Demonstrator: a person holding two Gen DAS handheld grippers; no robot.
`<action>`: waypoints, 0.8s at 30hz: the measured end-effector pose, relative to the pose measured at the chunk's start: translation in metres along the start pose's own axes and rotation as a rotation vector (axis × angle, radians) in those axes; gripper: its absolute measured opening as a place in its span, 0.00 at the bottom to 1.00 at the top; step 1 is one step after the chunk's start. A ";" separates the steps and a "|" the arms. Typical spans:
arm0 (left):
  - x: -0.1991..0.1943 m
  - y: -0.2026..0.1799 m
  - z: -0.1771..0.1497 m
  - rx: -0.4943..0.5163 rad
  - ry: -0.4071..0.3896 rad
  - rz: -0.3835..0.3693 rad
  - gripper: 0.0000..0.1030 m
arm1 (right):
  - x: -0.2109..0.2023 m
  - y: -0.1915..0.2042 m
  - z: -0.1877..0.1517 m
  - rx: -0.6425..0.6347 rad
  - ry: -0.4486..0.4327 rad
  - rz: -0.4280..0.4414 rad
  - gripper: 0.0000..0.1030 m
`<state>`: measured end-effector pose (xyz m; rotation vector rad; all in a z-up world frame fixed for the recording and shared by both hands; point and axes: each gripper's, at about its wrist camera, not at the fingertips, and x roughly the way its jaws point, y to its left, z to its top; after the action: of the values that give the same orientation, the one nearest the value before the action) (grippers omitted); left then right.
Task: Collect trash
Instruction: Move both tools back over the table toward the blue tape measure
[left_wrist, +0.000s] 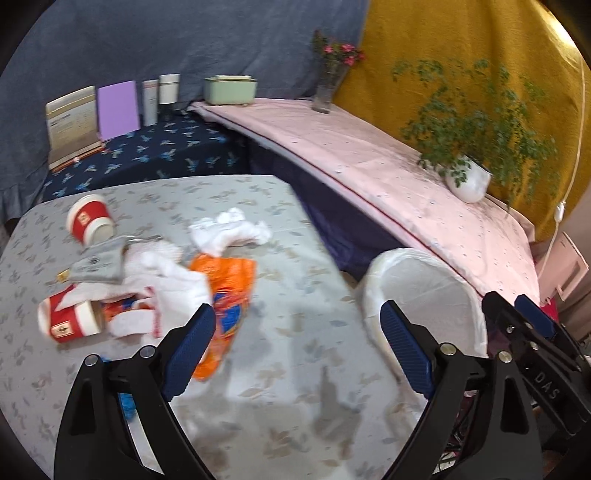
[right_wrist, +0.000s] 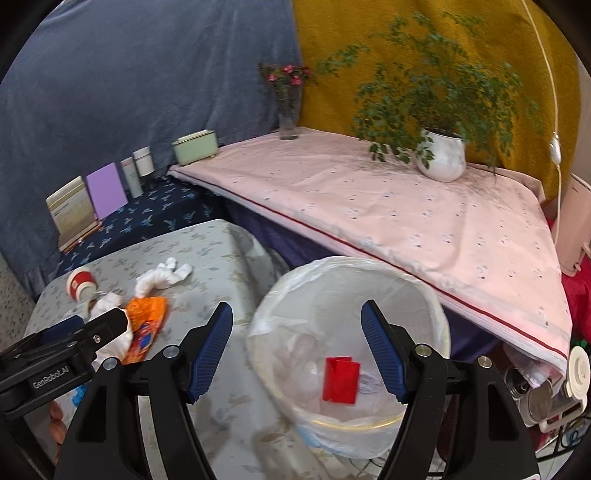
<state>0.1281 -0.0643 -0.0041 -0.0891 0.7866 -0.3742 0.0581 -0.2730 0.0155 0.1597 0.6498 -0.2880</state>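
Left gripper (left_wrist: 297, 343) jaws apart, empty, over grey leaf-print table (left_wrist: 280, 369). Right gripper (right_wrist: 297, 350) jaws apart, empty, above white-lined round bin (right_wrist: 439, 314) right of table; folded red card (right_wrist: 340, 380) inside. Orange crinkled wrapper (left_wrist: 225, 295) long axis near-to-far. Two red paper cups on sides: near cup (left_wrist: 70, 319) mouth right, far cup (left_wrist: 90, 218) mouth near-right. White tissues (left_wrist: 229, 230) crumpled. "GenRobot.AI", "DAS" on gripper bodies.

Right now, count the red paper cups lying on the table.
2. One red paper cup lies on its side at the far left of the table; the other cup lies nearer, left of the white tissue heap. More could be buried under the heap.
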 end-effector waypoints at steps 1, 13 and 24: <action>-0.002 0.006 -0.001 -0.003 -0.002 0.020 0.84 | -0.001 0.005 -0.001 -0.008 0.001 0.009 0.67; -0.016 0.063 -0.019 -0.043 0.012 0.153 0.84 | 0.006 0.077 -0.009 -0.090 0.035 0.106 0.67; -0.009 0.107 -0.036 -0.099 0.064 0.215 0.84 | 0.019 0.118 -0.019 -0.146 0.079 0.149 0.67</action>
<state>0.1278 0.0406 -0.0464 -0.0849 0.8691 -0.1350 0.0987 -0.1602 -0.0050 0.0788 0.7306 -0.0906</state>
